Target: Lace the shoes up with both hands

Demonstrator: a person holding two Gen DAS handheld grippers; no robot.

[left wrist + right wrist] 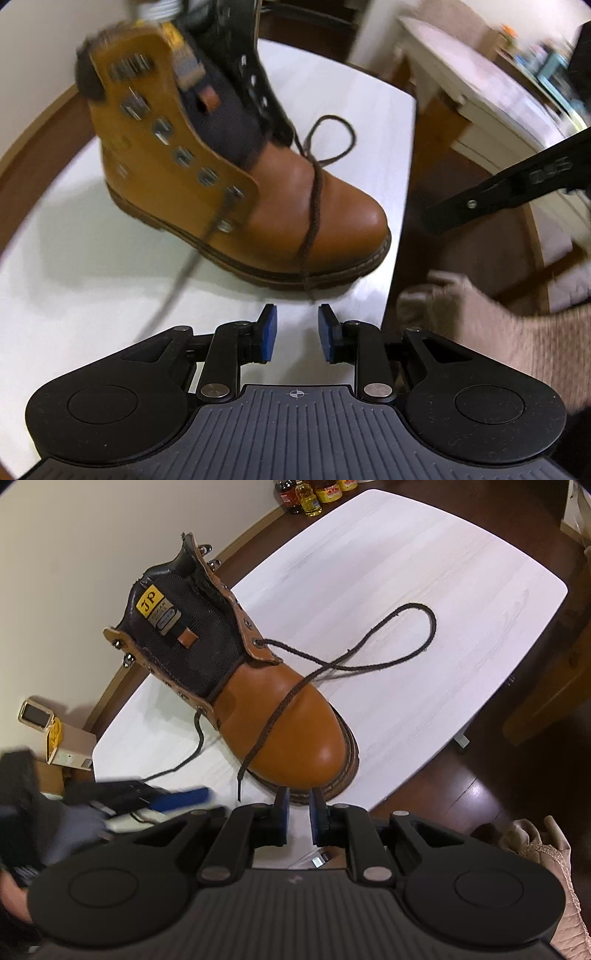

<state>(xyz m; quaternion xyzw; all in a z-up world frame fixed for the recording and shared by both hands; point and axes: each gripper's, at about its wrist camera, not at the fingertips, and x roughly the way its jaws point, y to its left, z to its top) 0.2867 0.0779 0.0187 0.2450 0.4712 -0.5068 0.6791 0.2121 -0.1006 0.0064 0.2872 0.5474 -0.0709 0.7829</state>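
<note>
Now both tongs, left [297,334] and right [298,816], gape empty near the boot [291,734].

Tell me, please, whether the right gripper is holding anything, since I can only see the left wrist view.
Observer: No. The right gripper is open and empty, and it is close in front of the boot toe.
Operator: Thank you. Where does the lace crossing the toe start?
Observer: The lace leaves an eyelet near the bottom of the flap hidden from your view, then loops out over the table before crossing the toe.
Operator: Is anything beyond the far end of the table?
Observer: Yes, a few bottles stand just past its far corner.
</note>
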